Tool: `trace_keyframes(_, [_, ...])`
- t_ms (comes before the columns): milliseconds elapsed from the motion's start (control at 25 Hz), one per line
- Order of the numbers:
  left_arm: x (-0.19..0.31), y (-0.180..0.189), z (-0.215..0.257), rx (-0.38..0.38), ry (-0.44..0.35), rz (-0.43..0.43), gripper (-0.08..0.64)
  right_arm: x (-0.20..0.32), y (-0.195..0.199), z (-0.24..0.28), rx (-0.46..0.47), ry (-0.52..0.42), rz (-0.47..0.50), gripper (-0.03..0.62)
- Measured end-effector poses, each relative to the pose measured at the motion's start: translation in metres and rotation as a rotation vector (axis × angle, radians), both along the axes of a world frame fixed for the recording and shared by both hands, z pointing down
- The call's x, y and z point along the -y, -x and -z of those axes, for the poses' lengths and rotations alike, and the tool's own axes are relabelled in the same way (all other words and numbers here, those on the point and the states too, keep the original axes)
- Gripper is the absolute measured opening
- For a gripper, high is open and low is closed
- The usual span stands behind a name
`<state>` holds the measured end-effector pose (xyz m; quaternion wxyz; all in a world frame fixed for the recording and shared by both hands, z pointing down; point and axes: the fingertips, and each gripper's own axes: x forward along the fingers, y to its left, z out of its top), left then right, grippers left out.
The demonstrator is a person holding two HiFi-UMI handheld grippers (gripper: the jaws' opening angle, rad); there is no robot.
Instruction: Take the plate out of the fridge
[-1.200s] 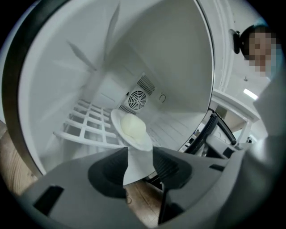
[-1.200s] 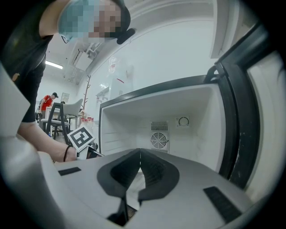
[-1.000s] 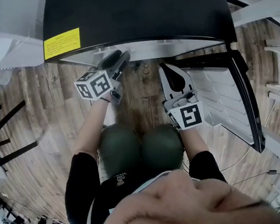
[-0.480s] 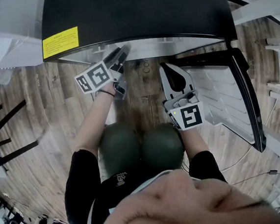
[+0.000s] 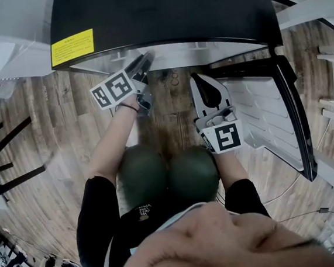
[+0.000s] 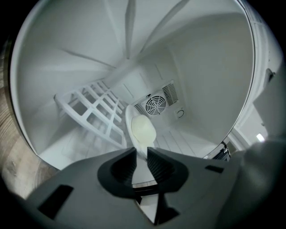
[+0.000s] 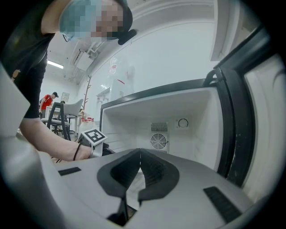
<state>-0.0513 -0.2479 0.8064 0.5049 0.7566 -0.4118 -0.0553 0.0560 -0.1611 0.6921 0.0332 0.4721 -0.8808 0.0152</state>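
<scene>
A small black fridge stands on a wooden floor. Its door is swung fully open at the right, white lining showing. The person crouches before the open front, knees together between the two forearms.

Left arm: the forearm reaches forward and slightly inward. The left gripper passes the front edge of the fridge near its left corner, pointing a little downward and rolled to one side. The marker cube remains outside the opening.

Left gripper view: the white interior, with a white wire rack against one side wall and a round fan grille on the back wall. The plate, white and empty, lies inside the fridge in front of the fan grille, beside the rack. The left gripper has just been closing; its jaws now pinch the plate's near rim, which fills the narrow gap between the tips.

Right arm: the right gripper is held level outside the fridge, in front of its open right half, near the door. In its own view the right gripper has its jaws pressed together at the tips, with nothing between them. The left hand is in sight at the fridge's front edge.
</scene>
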Motion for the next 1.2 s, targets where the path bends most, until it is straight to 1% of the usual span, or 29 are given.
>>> trace_keyframes(120, [0.0, 0.0, 0.001, -0.004, 0.008, 0.007, 0.075, -0.001, 0.0, 0.001, 0.002, -0.003, 0.001, 0.011])
trace_keyframes(360, [0.0, 0.002, 0.01, -0.015, -0.001, 0.017, 0.041, -0.002, 0.0, 0.002, 0.004, -0.003, -0.002, 0.011])
trace_keyframes(640, [-0.011, -0.001, 0.006, -0.108, 0.042, 0.039, 0.038, -0.004, 0.0, 0.003, 0.008, -0.01, -0.001, 0.011])
trace_keyframes(800, [-0.016, -0.001, 0.007, -0.126, 0.039, 0.05, 0.037, -0.005, -0.001, 0.004, 0.011, -0.015, -0.006, 0.011])
trace_keyframes(1200, [-0.024, 0.0, 0.003, -0.203, 0.077, 0.086, 0.038, -0.008, 0.0, 0.006, 0.007, -0.018, -0.004, 0.011])
